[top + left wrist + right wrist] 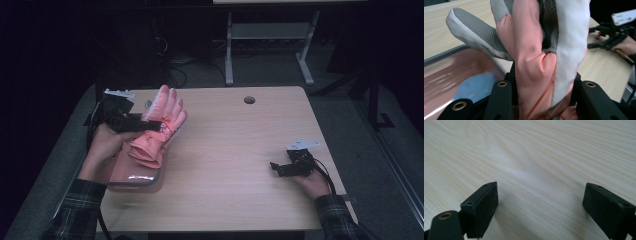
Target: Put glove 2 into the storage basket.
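Observation:
A salmon-pink winter glove point(161, 117) with white and grey textured finger parts hangs upright in my left gripper point(152, 125), above the far end of a shiny pinkish tray point(135, 178) at the table's left. In the left gripper view the black jaws clamp the glove point(534, 50) near its middle, so the left gripper point(544, 85) is shut on it, with the tray point(454, 70) below. My right gripper point(276, 167) rests low at the table's right side. Its jaws stand wide apart over bare wood, the right gripper point(540, 197) holding nothing.
The light wooden table point(240, 150) has a round cable hole point(249, 99) near its far edge. Beyond it stand a grey desk frame point(265, 45) and floor cables. The right gripper point(604, 37) and hand show far off in the left gripper view.

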The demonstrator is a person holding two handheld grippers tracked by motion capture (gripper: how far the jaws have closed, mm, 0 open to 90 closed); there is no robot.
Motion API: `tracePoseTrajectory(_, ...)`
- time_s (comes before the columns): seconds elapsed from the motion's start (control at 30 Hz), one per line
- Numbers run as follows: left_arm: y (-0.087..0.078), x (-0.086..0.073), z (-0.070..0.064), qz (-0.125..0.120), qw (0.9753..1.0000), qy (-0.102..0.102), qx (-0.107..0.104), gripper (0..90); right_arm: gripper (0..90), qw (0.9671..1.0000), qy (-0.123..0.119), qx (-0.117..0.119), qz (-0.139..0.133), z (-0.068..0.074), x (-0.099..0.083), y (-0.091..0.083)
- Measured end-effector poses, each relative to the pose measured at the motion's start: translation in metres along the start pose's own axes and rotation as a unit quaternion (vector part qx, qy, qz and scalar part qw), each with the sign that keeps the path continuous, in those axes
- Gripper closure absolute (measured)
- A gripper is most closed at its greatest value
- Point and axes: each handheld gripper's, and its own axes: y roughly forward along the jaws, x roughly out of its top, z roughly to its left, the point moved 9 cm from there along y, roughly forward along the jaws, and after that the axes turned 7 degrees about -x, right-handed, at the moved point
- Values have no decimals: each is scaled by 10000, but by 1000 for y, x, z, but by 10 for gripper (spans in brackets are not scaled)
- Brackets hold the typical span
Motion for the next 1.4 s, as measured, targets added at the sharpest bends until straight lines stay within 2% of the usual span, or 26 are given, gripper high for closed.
tracePoseTrajectory(0.03, 0, 0, 0, 0, 10000, 0, 0, 608, 127, 10000, 0, 0, 0, 0, 0, 0)
tracePoseTrajectory(0.13, -6, -9, 19, 11, 9998, -166, 149, 604, 127, 10000, -1, -6, -4, 0, 0, 0)
tracePoseTrajectory(0.17, -8, -16, 31, -19, 9991, -323, 267, 604, 127, 10000, -8, -10, -9, -1, 0, 0)
tracePoseTrajectory(0.2, -8, -16, 31, -19, 9991, -323, 267, 603, 127, 10000, -8, -10, -9, -1, 0, 0)
tracePoseTrajectory(0.33, -6, -35, 57, 67, 9968, -614, 515, 601, 126, 10000, 1, -9, -3, 0, 0, 0)
tracePoseTrajectory(0.37, -6, -35, 57, 67, 9968, -614, 515, 600, 126, 10000, 1, -9, -3, 0, 0, 0)
tracePoseTrajectory(0.4, -2, -43, 65, 155, 9957, -699, 589, 598, 127, 10000, 0, -10, -2, 0, 0, 0)
tracePoseTrajectory(0.47, 1, -47, 68, 183, 9952, -763, 586, 597, 127, 10000, 0, -10, -5, 0, 0, 0)
tracePoseTrajectory(0.57, 12, -60, 75, 359, 9934, -895, 616, 589, 126, 10000, -3, -11, -7, 0, 0, 0)
tracePoseTrajectory(0.6, 20, -67, 77, 457, 9928, -966, 547, 586, 126, 10000, -8, -11, -7, -1, 0, 0)
tracePoseTrajectory(0.63, 20, -67, 77, 457, 9928, -966, 547, 581, 126, 10000, -8, -11, -7, -1, 0, 0)
tracePoseTrajectory(0.73, 32, -82, 83, 568, 9906, -1086, 599, 566, 127, 10000, -1, -10, -5, 0, 0, 0)
tracePoseTrajectory(0.8, 34, -85, 85, 608, 9904, -1094, 593, 559, 127, 10000, -9, -9, -8, -1, 0, 0)
tracePoseTrajectory(0.93, 34, -87, 86, 498, 9907, -1169, 490, 507, 127, 10000, -11, -11, -9, -1, 0, 0)
tracePoseTrajectory(1.03, 32, -84, 87, 477, 9911, -1160, 456, 381, 127, 10000, -12, -12, -11, -1, 0, 0)
tracePoseTrajectory(1.1, 28, -81, 87, 476, 9922, -1035, 511, 313, 126, 10000, -4, -10, -3, 0, 0, 0)
tracePoseTrajectory(1.13, 28, -81, 87, 476, 9922, -1035, 511, 268, 126, 10000, -4, -10, -3, 0, 0, 0)
tracePoseTrajectory(1.17, 25, -78, 87, 431, 9919, -1009, 635, 229, 126, 10000, 0, -10, -2, 0, 0, 0)
tracePoseTrajectory(1.2, 24, -77, 87, 411, 9920, -995, 657, 209, 126, 10000, -9, -13, -10, -1, 0, 0)
tracePoseTrajectory(1.23, 21, -74, 87, 327, 9926, -954, 671, 191, 126, 10000, -11, -14, -8, -1, 0, 0)
tracePoseTrajectory(1.33, 16, -72, 87, 304, 9928, -902, 726, 168, 126, 10000, -12, -14, -8, -1, 0, 0)
tracePoseTrajectory(1.4, 7, -66, 84, 224, 9935, -756, 822, 167, 126, 10000, -12, -13, -6, -1, 0, 0)
